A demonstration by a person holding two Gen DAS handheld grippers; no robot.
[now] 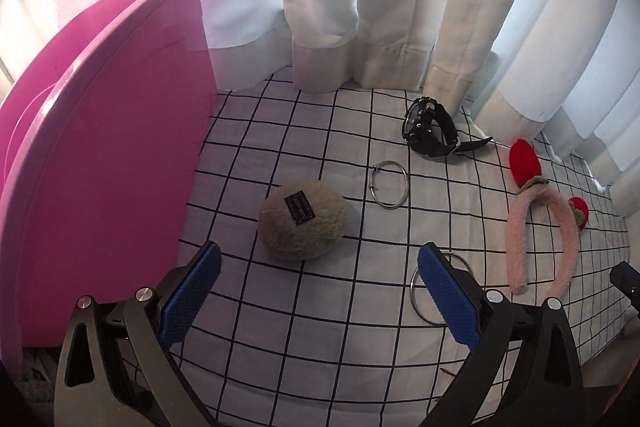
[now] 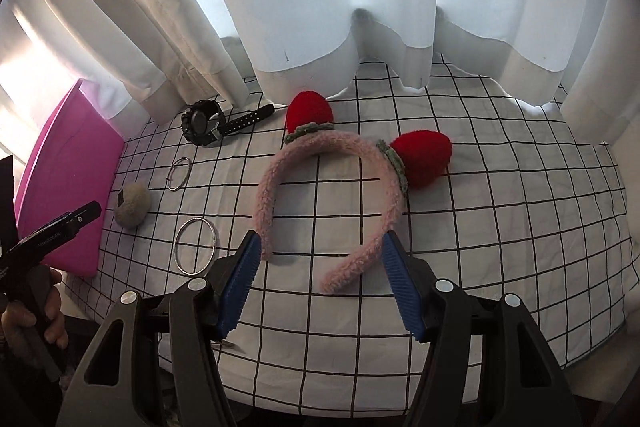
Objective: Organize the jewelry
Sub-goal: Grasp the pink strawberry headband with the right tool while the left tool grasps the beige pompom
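Observation:
On the checked cloth lie a fuzzy grey-green ball (image 1: 302, 219) with a black tag, a thin silver bangle (image 1: 390, 189), a larger silver ring (image 1: 424, 301), a black watch (image 1: 430, 128) and a pink fuzzy headband (image 1: 540, 231) with red strawberries. My left gripper (image 1: 320, 259) is open and empty just short of the ball, its right finger over the larger ring. My right gripper (image 2: 320, 247) is open and empty, its fingers on either side of the headband's (image 2: 328, 183) two ends. The right wrist view also shows the watch (image 2: 204, 125), the bangle (image 2: 179, 174), the ring (image 2: 196, 245) and the ball (image 2: 132, 206).
A pink bin (image 1: 100, 155) stands at the left edge of the cloth, also in the right wrist view (image 2: 68, 179). White curtains (image 1: 360, 7) hang along the back. The cloth-covered surface (image 2: 480, 227) drops off at the front and right.

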